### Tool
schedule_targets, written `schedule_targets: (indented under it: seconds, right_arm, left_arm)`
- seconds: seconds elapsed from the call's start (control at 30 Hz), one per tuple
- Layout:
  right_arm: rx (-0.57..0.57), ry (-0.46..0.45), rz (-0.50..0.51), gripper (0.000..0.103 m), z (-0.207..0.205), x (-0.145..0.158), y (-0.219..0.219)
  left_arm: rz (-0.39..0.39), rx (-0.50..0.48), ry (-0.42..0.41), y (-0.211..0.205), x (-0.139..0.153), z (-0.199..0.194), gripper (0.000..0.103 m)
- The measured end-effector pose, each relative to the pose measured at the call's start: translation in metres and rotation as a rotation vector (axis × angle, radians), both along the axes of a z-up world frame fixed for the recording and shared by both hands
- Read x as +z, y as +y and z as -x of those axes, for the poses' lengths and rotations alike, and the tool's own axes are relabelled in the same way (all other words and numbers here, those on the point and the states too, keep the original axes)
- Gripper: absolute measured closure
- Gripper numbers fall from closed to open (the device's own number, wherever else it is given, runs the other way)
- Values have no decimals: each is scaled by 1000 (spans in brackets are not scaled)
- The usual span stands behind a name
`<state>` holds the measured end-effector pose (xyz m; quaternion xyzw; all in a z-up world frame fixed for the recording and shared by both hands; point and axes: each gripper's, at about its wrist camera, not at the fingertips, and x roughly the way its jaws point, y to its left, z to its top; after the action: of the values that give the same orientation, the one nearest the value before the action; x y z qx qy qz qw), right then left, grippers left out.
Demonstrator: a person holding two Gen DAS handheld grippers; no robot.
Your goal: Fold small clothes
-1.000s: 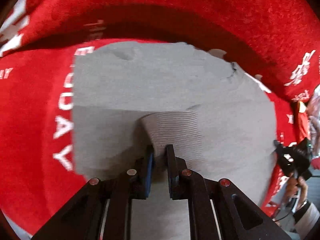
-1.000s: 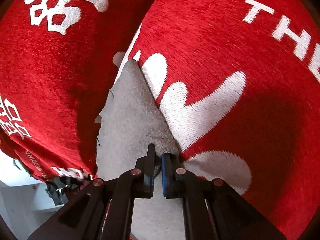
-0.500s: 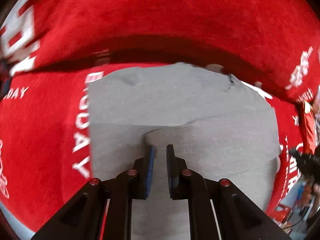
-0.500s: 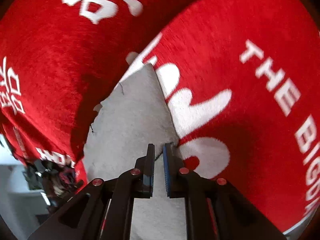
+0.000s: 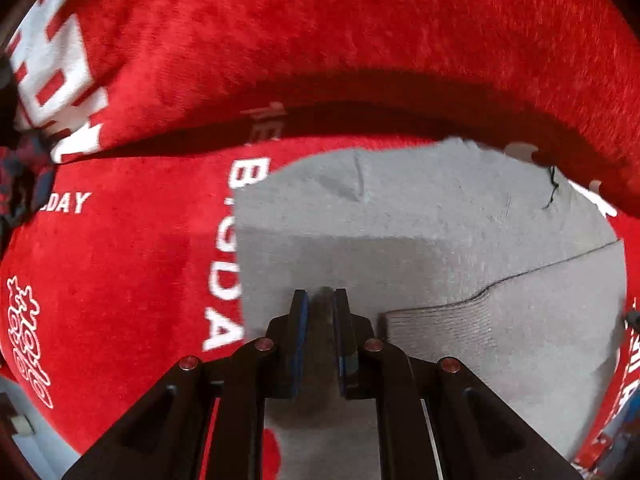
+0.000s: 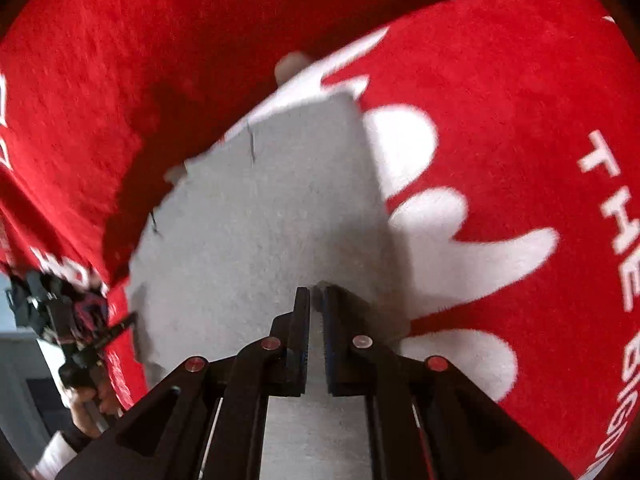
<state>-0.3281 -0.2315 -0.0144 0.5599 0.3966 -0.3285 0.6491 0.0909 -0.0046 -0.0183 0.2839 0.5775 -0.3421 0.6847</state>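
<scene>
1. A small grey garment lies spread on a red blanket printed with white lettering, close under a raised fold of the same blanket.
2. Progress, as a judgement: one fold looks made. In the left wrist view a layer with a ribbed cuff lies across the lower right of the cloth, and a straight crease runs across the middle. Further folds and final squaring seem still to come.
3. The left gripper points steeply down over the grey cloth. Its jaws stand narrow, almost together. Nothing is clearly pinched between them; the gap is blurred.
4. The right gripper slants down toward the garment's edge beside a white cloud-like print. Its jaws are closing, nearly together, with a tip of grey fabric just at their ends; whether they grip it I cannot tell.
5. In the right wrist view, a hand holds the other gripper at the lower left.
</scene>
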Motion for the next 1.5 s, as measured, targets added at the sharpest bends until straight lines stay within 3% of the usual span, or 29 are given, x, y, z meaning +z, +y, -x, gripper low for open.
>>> schedule_targets:
  seconds: [0.07,0.13,0.27,0.37,0.4,0.43,0.47,0.5,0.53,0.57,0.67,0.83,1.1,1.23,1.5]
  right_arm:
    - [-5,38,49,86,5,9,-14]
    - [-24,63,43,55,8,6,-30]
    - [-41,58,7,55,6,-10,-54]
    - [-59,23,-46,60,-2,-23,-63]
    - [-57,0,-60,74,-5,-25,-63]
    - [-40,0,-51,95,-11,-23,-63]
    - [-20,22,-26,95,-15,-20,-64]
    - [-2,56,-1,95,-19,-18,-63]
    - [15,116,22,95,-21,-21,-64]
    - [15,154,20,95,-20,-26,-66]
    - [-32,140,-6,95,-10,-32,-70]
    - [-40,175,10,89,0,-13,-59]
    - [33,109,13,89,1,8,-11]
    - [84,156,-2,90,-7,-10,14]
    - [88,187,34,90,-4,10,24]
  left_arm:
    - [0,-2,6,4,5,3,90]
    - [-4,-9,19,6,8,10,90]
    - [-19,-32,23,0,8,29,90]
    - [-11,-44,47,-2,7,43,90]
    - [-6,-53,51,-4,7,48,90]
    - [-3,-57,51,-5,7,50,90]
    - [-2,-59,51,-6,6,53,84]
    - [-8,-55,49,-7,4,55,43]
    - [-13,-43,43,-7,3,56,19]
    - [-7,-21,19,-6,4,57,3]
    - [3,-25,6,-6,7,59,3]
    - [-21,-38,-8,-3,8,62,3]
    - [-58,-24,-32,8,1,55,3]
    - [-126,-53,-83,14,-20,56,1]
    - [-139,-36,-88,34,-2,48,1]
